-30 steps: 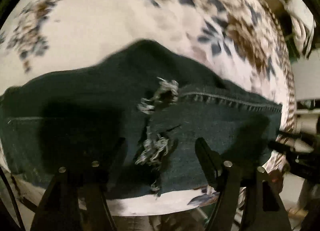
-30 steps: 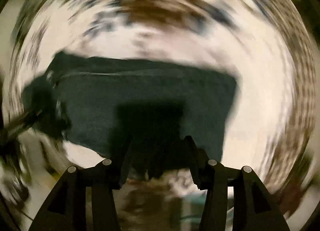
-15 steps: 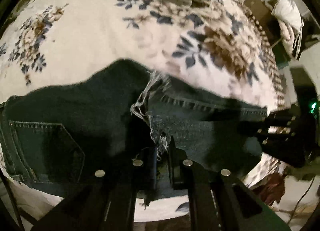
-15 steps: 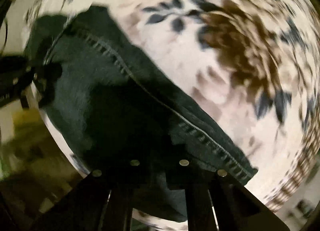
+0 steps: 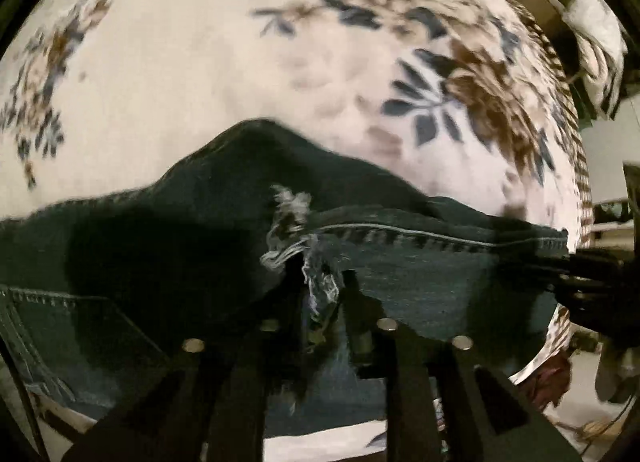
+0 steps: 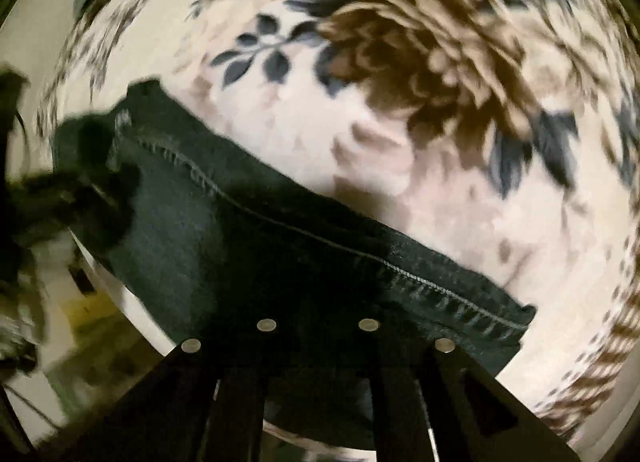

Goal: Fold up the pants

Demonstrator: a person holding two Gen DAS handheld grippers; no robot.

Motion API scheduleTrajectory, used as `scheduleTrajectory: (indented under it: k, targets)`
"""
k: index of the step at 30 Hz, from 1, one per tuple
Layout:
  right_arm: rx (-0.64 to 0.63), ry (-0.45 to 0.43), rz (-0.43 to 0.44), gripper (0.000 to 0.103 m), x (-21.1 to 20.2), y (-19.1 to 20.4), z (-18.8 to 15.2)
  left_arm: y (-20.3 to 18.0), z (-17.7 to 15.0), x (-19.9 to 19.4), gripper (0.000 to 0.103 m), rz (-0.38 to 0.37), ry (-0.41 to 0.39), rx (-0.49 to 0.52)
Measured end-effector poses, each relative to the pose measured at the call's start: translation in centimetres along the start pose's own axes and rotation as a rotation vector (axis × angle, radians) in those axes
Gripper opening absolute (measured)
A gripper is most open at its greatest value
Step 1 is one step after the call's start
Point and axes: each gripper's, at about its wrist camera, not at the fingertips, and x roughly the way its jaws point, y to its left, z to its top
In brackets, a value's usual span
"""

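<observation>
1. A cream blanket [image 5: 192,74] printed with brown blooms and slate-blue leaves is spread as the work surface; its pattern is smeared by blur in both views, most of all toward the edges.
2. Dark denim pants [image 5: 432,274] are laid across the near edge of the blanket, with a pale stitched seam, a frayed rip of whitish threads and a back pocket [image 5: 60,326] cut off at the lower left.
3. The left gripper [image 5: 322,302] is seen nearly closed, its jaws having just eased slightly apart, with frayed denim pinched between the black fingers.
4. The right gripper [image 6: 318,326] is set narrow over the dark cloth, jaws likewise just eased; its fingertips are lost in shadow, so the grip itself cannot be made out.
5. In the left wrist view, the right gripper appears only as a dark shape at the right rim.
</observation>
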Motion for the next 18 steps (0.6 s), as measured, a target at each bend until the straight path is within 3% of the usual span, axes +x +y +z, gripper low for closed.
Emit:
scheduleTrajectory:
  k: [2, 3, 4, 5, 7, 10, 13, 15, 18]
  targets:
    - [0.112, -0.033, 0.062, 0.045, -1.3, -1.9, -0.5, 1.0, -0.3, -0.9, 0.035, -0.015, 0.01, -0.055]
    - [0.175, -0.07, 0.094, 0.053, -2.3, -3.0, -1.1, 1.6, -0.6, -1.6, 0.039, -0.022, 0.003, -0.096]
    - [0.223, -0.106, 0.092, 0.062, -3.4, -3.8, -1.9, 2.1, -0.9, -2.2, 0.053, -0.027, -0.004, -0.119]
    - [0.245, -0.129, 0.082, 0.063, -4.2, -4.2, -2.4, 2.3, -1.2, -2.4, 0.072, -0.027, -0.011, -0.132]
    - [0.319, -0.18, 0.043, 0.063, -5.8, -5.0, -4.8, 2.9, -2.0, -3.2, 0.082, -0.03, -0.035, -0.164]
    - [0.397, -0.169, -0.045, 0.062, -5.8, -5.4, -8.6, 2.7, -3.4, -2.4, 0.082, -0.021, -0.018, -0.177]
    - [0.487, -0.127, -0.074, 0.051, -3.9, -5.7, -11.8, 2.5, -4.5, -0.3, 0.082, -0.006, 0.035, -0.184]
    - [0.58, -0.04, -0.086, 0.044, -1.3, -7.6, -14.0, 2.2, -4.9, 0.6, 0.082, 0.005, 0.053, -0.182]
    - [0.752, -0.007, 0.036, 0.045, 1.0, -10.3, -16.5, 2.0, -5.4, 1.8, 0.082, 0.03, 0.088, -0.181]
